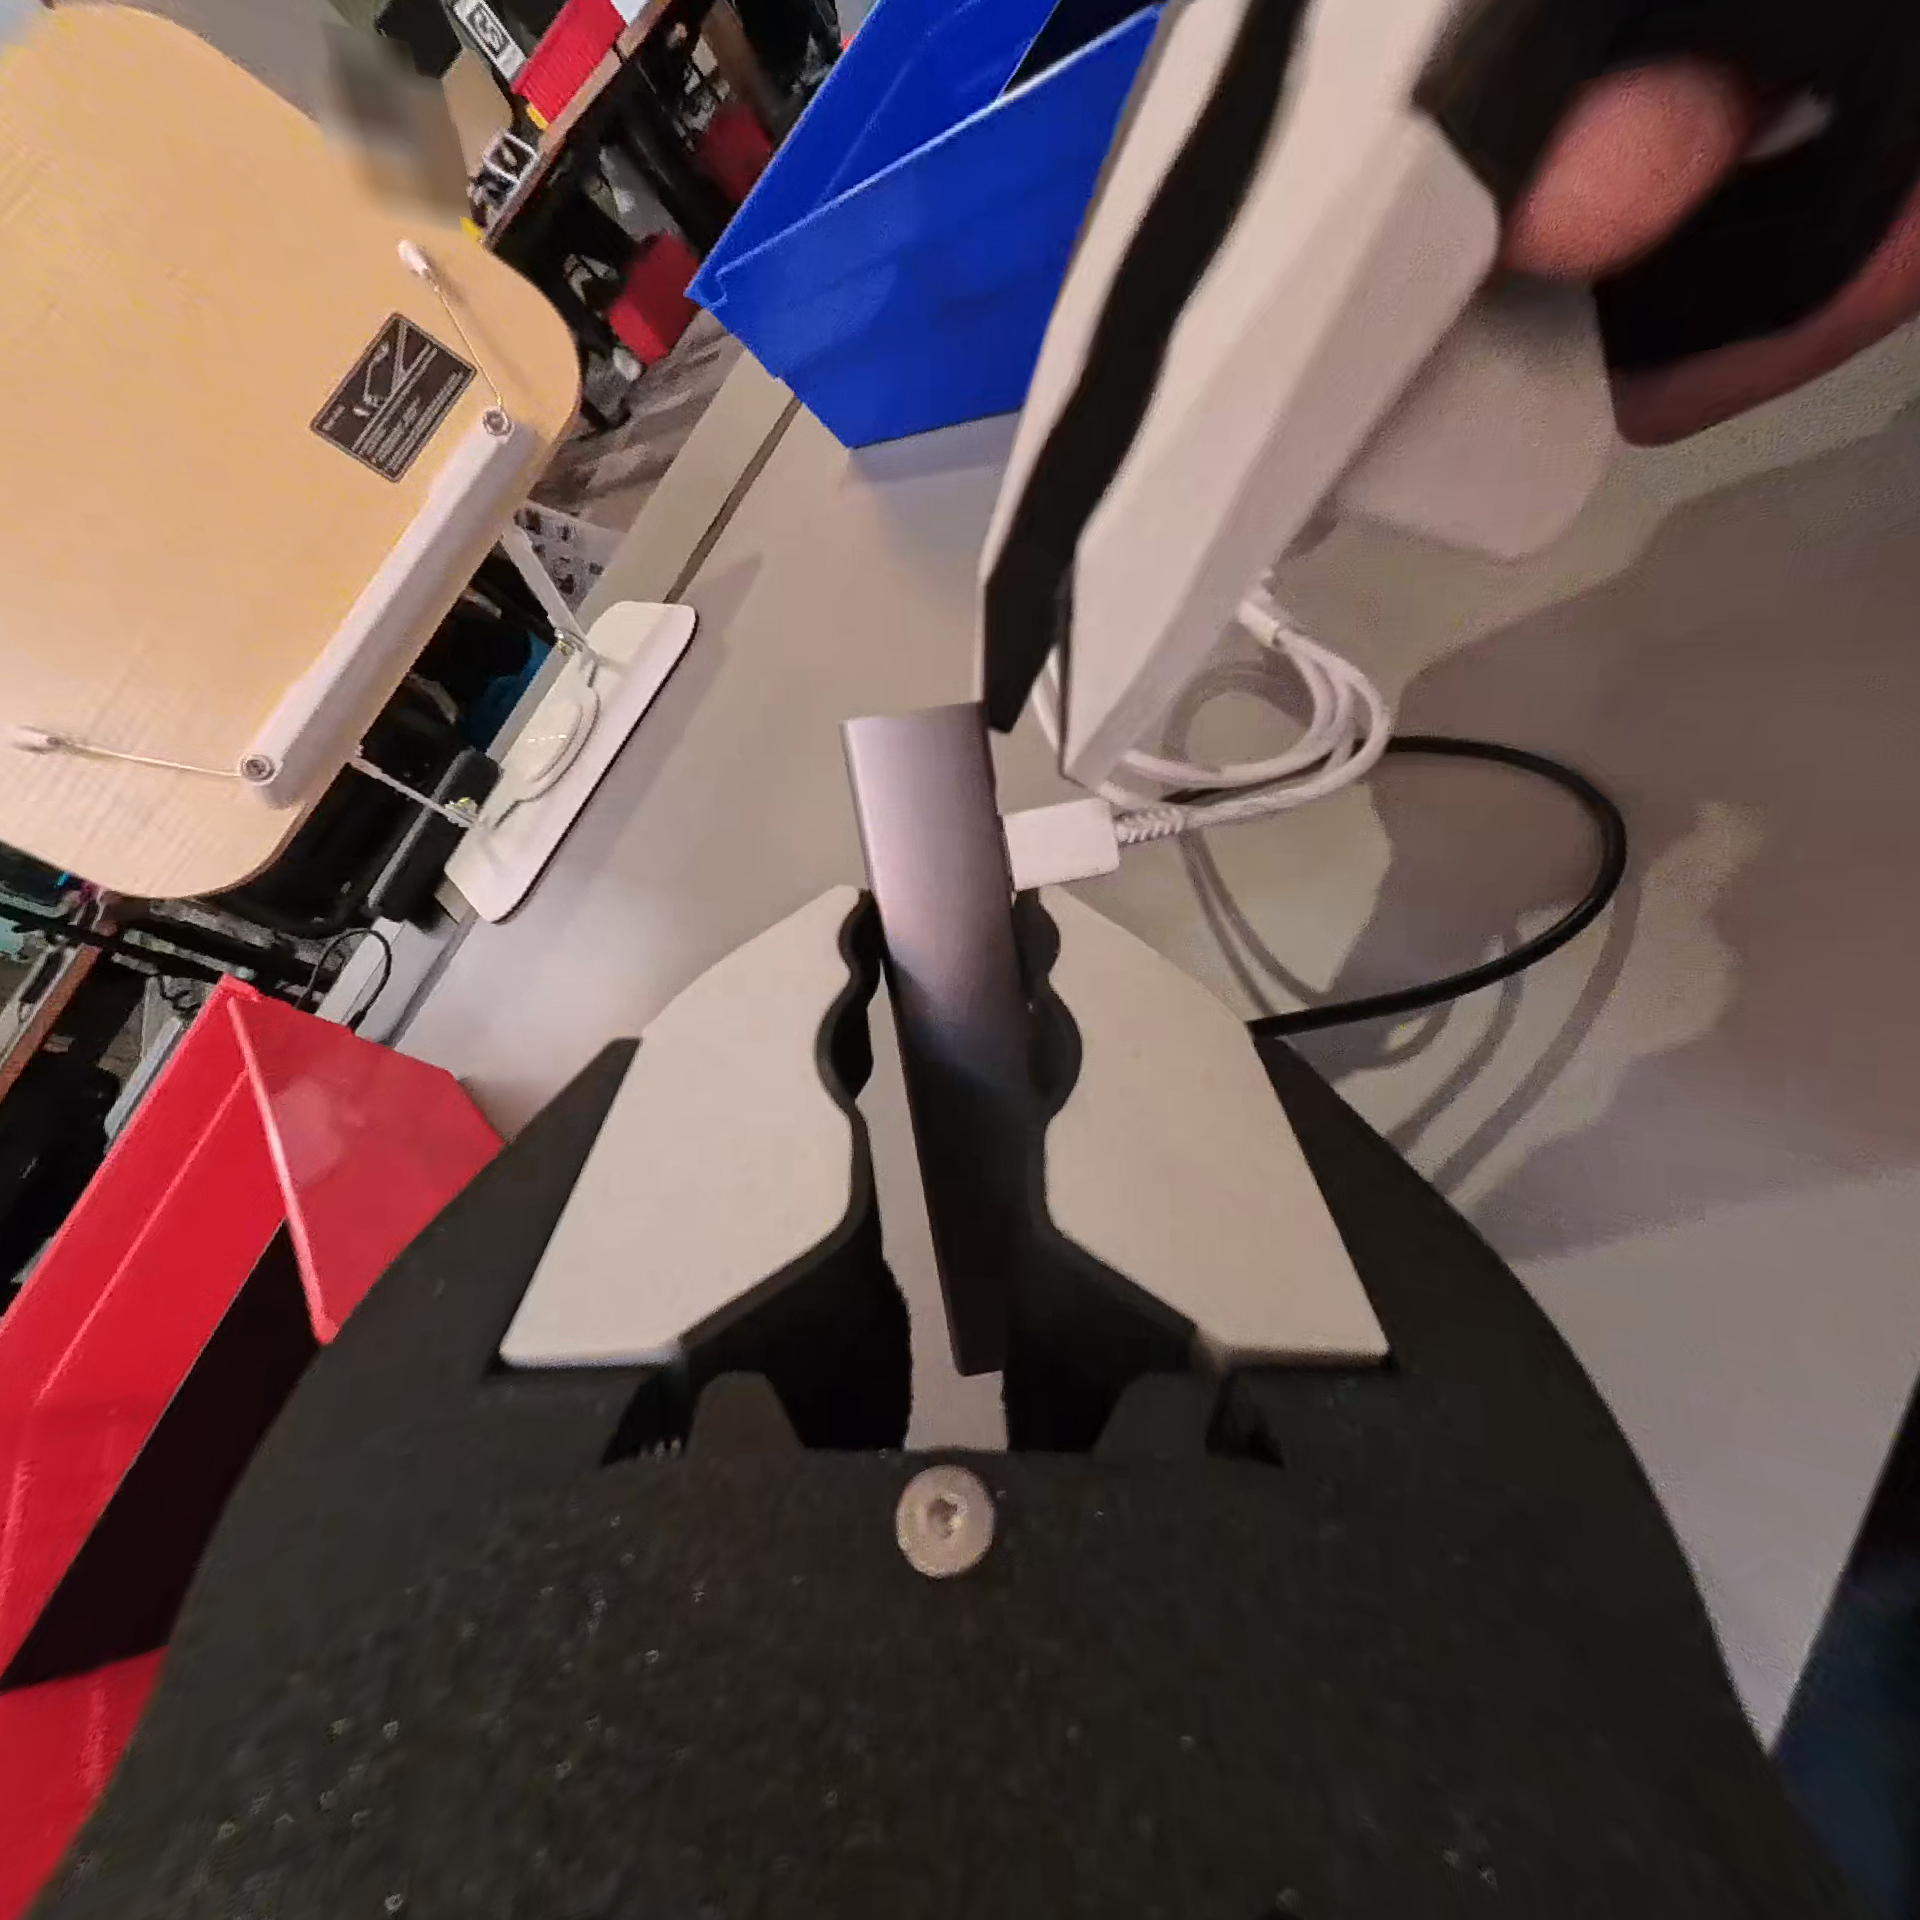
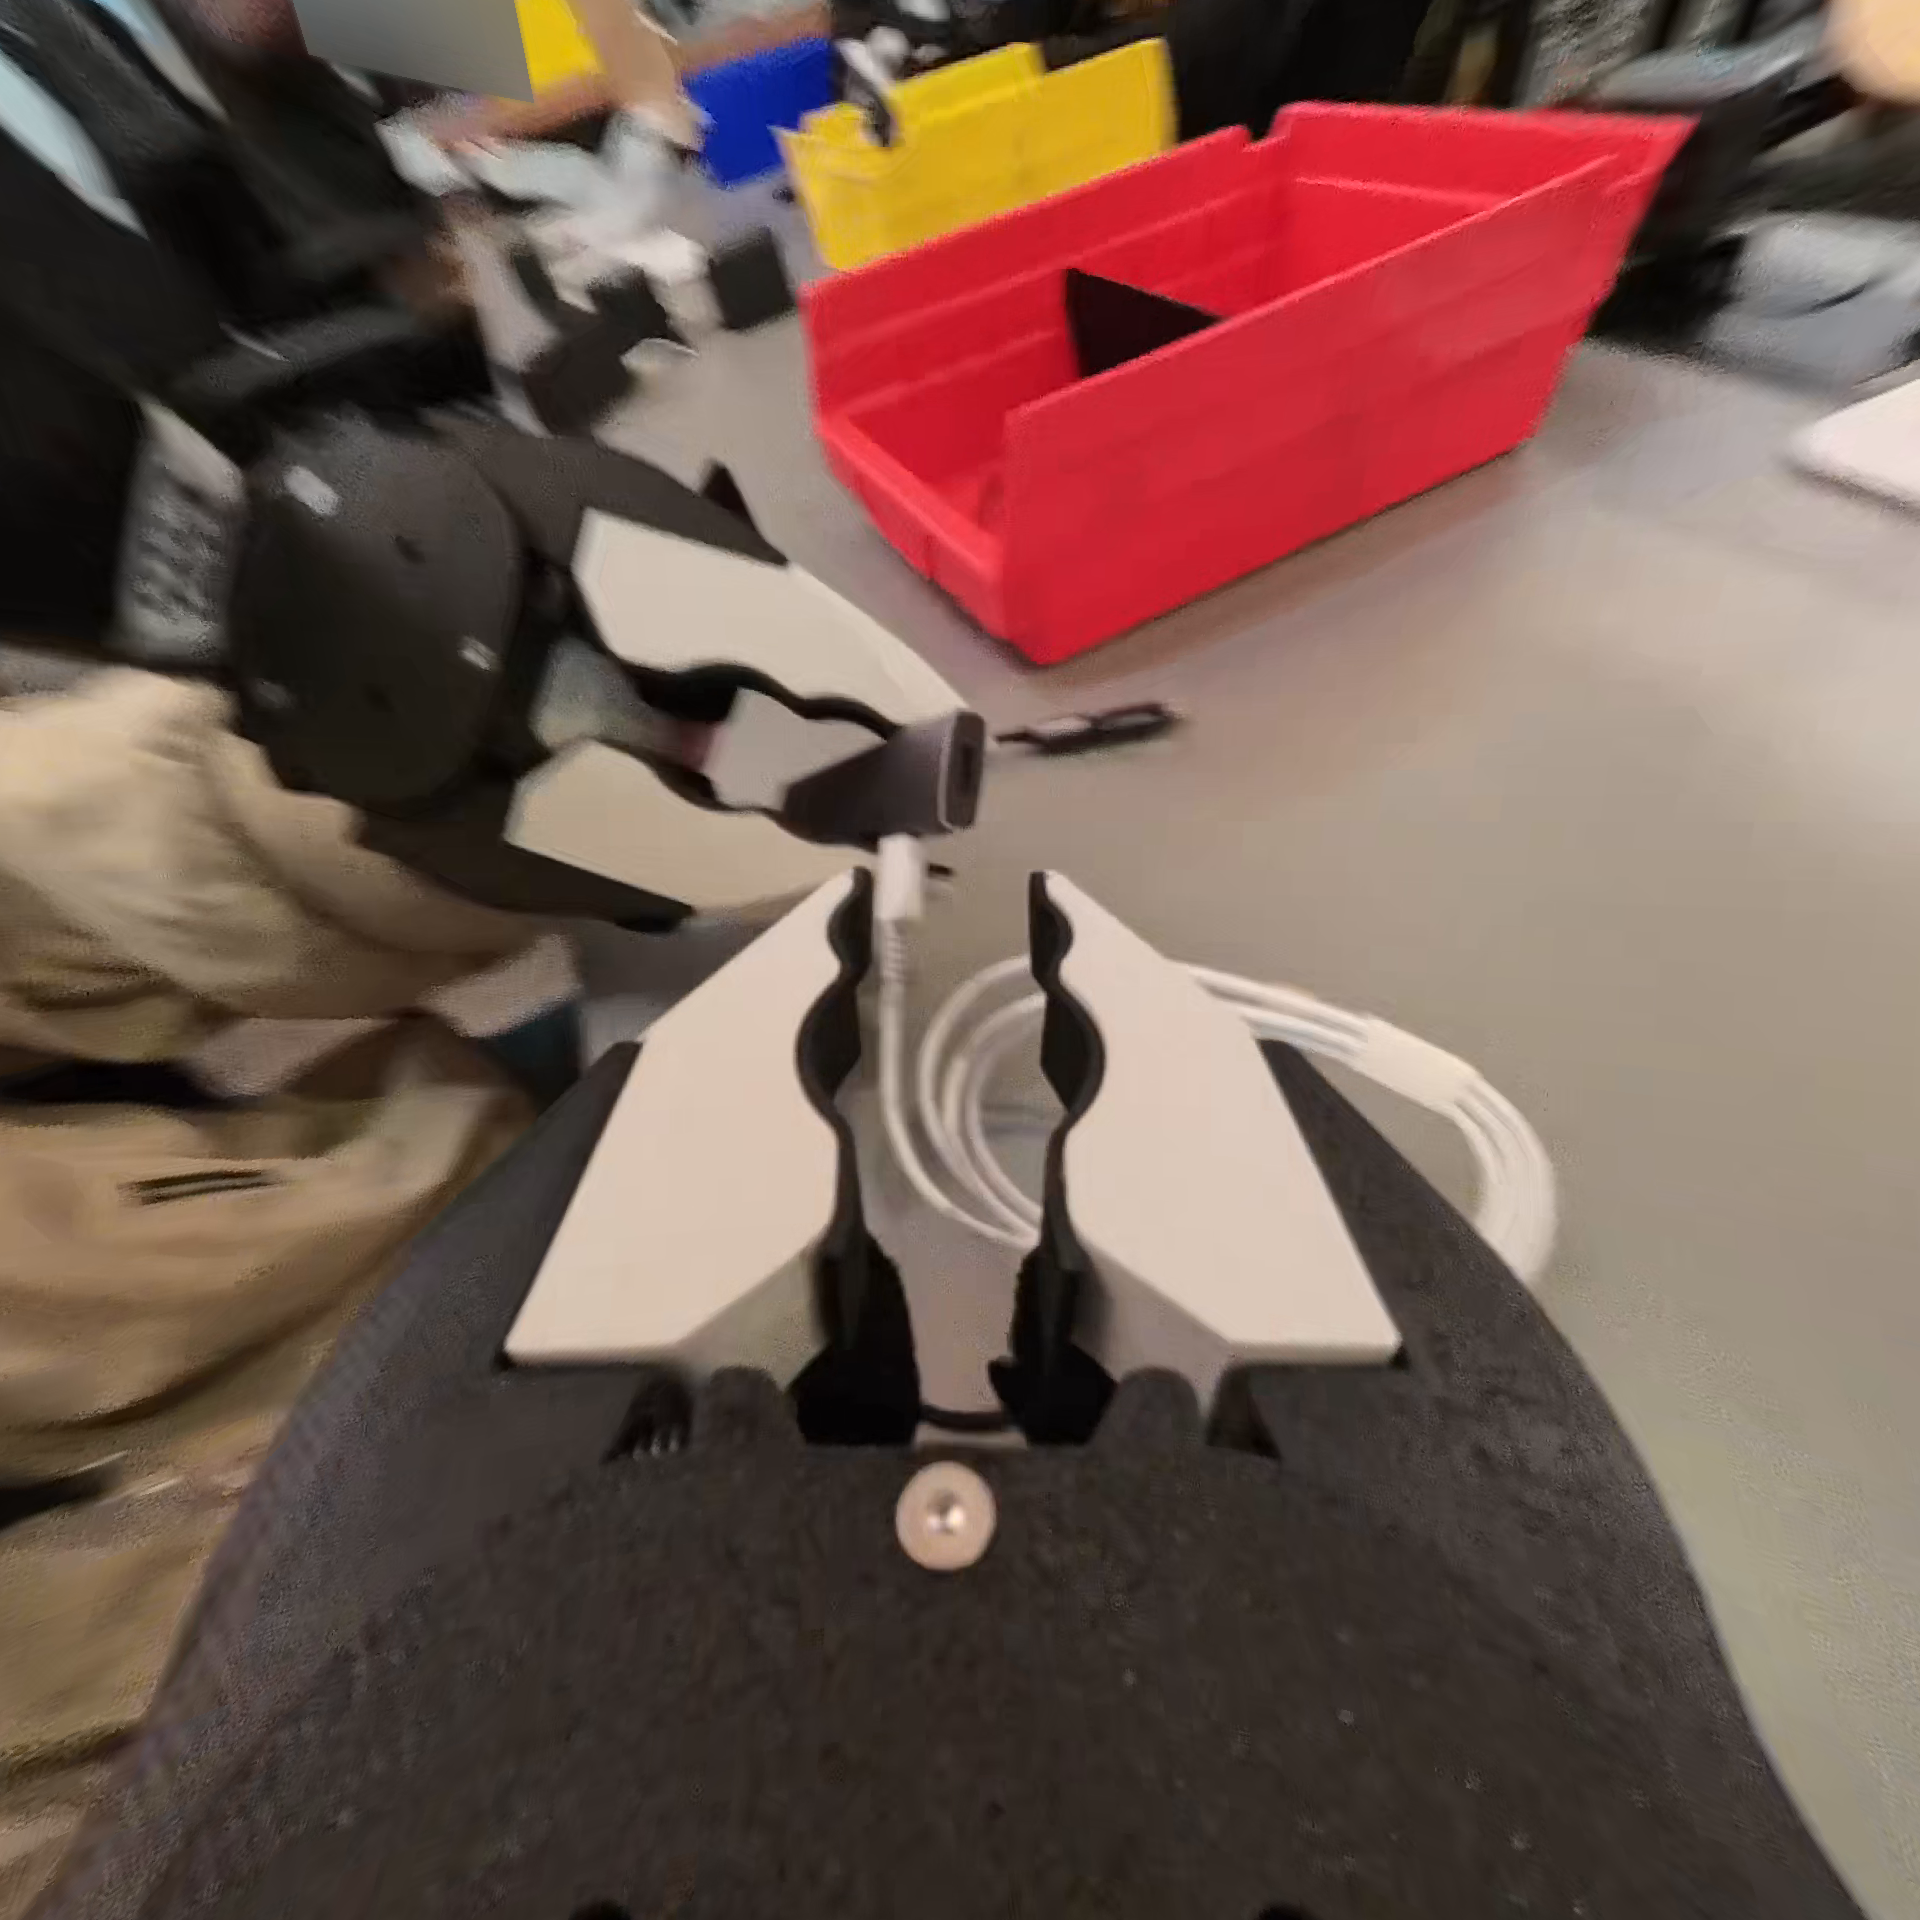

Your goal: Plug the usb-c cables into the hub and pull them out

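Note:
My left gripper (image 1: pixel 945 909) is shut on a slim grey USB hub (image 1: pixel 935 831) and holds it above the grey table (image 1: pixel 1662 1195). A white USB-C plug (image 1: pixel 1060 847) sits in the hub's right side, and its white cable (image 1: pixel 1309 727) lies coiled behind. My right gripper (image 2: pixel 945 883) is open, its fingers either side of the white plug (image 2: pixel 899 883) without pinching it. The hub (image 2: pixel 914 774) and the left gripper (image 2: pixel 883 769) are just beyond. In the left wrist view the right gripper (image 1: pixel 1049 743) hovers over the plug.
A black cable (image 1: pixel 1538 935) curves on the table right of the hub. A red bin (image 2: pixel 1195 416), a yellow bin (image 2: pixel 977 135) and a blue bin (image 1: pixel 935 260) stand around. A small black cable end (image 2: pixel 1091 722) lies past the hub. A tan wooden panel (image 1: pixel 208 416) hangs at the left. The grippers are tip to tip, or close to it.

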